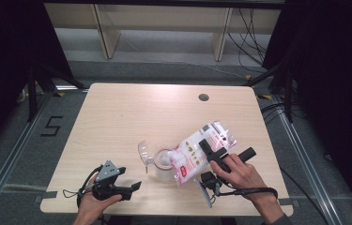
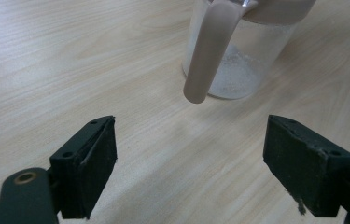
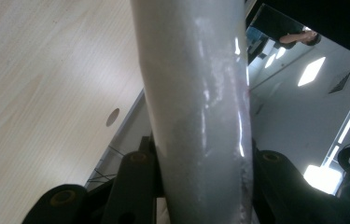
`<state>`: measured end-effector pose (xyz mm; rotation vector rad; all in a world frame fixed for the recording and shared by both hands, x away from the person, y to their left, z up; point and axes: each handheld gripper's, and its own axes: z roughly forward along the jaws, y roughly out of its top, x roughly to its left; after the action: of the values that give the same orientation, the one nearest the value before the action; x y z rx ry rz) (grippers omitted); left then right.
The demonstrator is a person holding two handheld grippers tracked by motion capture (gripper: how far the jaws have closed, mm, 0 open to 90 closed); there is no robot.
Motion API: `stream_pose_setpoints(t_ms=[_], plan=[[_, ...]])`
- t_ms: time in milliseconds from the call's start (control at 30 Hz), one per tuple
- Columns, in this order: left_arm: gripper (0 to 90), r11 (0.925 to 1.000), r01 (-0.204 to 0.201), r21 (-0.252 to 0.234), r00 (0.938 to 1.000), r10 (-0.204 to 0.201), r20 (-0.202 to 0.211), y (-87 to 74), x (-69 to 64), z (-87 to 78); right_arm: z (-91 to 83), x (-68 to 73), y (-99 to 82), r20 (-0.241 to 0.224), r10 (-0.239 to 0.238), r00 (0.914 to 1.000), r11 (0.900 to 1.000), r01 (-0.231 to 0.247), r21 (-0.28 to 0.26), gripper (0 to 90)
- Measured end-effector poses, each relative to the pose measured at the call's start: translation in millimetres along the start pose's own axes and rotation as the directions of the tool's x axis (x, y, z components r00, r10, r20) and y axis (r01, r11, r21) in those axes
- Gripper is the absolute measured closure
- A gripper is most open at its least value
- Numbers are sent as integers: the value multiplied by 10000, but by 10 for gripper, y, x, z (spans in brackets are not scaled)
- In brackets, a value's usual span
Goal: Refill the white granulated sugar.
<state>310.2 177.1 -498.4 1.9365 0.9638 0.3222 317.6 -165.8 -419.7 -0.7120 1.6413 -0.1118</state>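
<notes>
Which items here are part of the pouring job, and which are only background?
In use:
- white bag, clamped in the right gripper, tilted over the jar
- clear jar with open lid
- left gripper, jaws open, resting near the jar

Background:
- table with its cable hole
- shelving behind
</notes>
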Motion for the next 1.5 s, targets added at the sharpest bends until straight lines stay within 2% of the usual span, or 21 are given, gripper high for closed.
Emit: stream_pose_setpoints(t_ms=[67, 133, 167, 200, 400, 467, 500, 533, 800, 933, 1000, 1033, 1167, 1233, 1500], plan=[[171, 10000, 17, -2, 10000, -17, 6, 0, -3, 0, -10, -11, 4, 50, 4, 10000, 10000, -3, -18, 707], [171, 10000, 2, 0, 10000, -2, 7, 0, -1, 0, -21, -10, 2, 23, 339, 9994, 9994, -339, 35, 710], [171, 10000, 19, 2, 10000, -19, 4, -1, -2, 0, -20, -16, 1, 51, 304, 9995, 9995, -304, 43, 711], [171, 10000, 13, -13, 10000, -13, 4, -1, -3, 0, -14, -32, 3, 63, 48, 10000, 10000, -48, -16, 712], [171, 10000, 0, 1, 10000, 0, 0, 0, -2, 0, -19, -16, -7, 107, 126, 9999, 9999, -126, -53, 718], [171, 10000, 3, 3, 10000, -3, 6, 0, -2, 0, -18, -21, -3, 36, -29, 10000, 10000, 29, 23, 721], [171, 10000, 3, -5, 10000, -3, 7, 0, -3, -1, -18, -8, 0, 49, 181, 9998, 9998, -181, 46, 722], [171, 10000, -3, -19, 10000, 3, 7, 0, -3, 0, -12, -23, -12, 59, -102, 9999, 9999, 103, -43, 723], [171, 10000, -16, 5, 10000, 16, 13, 0, -1, -3, -1, 7, -7, -19, 167, 9999, 9998, -167, -102, 733], [171, 10000, 67, -5, 10000, -67, 7, -1, -1, -1, 1, 29, -21, -123, 126, 9998, 9999, -127, -108, 737], [171, 9999, 114, -2, 9999, -114, 6, -2, -6, 0, 2, 55, -27, -158, 332, 9993, 9994, -334, -86, 738], [171, 9999, 110, -8, 9999, -110, 11, -3, -7, 0, 8, 54, -30, -30, 271, 9996, 9995, -271, -150, 738], [171, 10000, 76, 13, 10000, -76, -59, -1, -4, -7, 11, 74, -36, -170, 465, 9988, 9988, -468, -131, 738], [171, 10000, -48, 24, 10000, 48, -40, 1, 1, -10, 17, 84, -40, -90, 382, 9992, 9991, -384, -185, 739], [171, 10000, -14, -16, 10000, 14, -39, 1, -3, -4, 16, 89, -43, -82, 399, 9992, 9990, -401, -205, 742]])
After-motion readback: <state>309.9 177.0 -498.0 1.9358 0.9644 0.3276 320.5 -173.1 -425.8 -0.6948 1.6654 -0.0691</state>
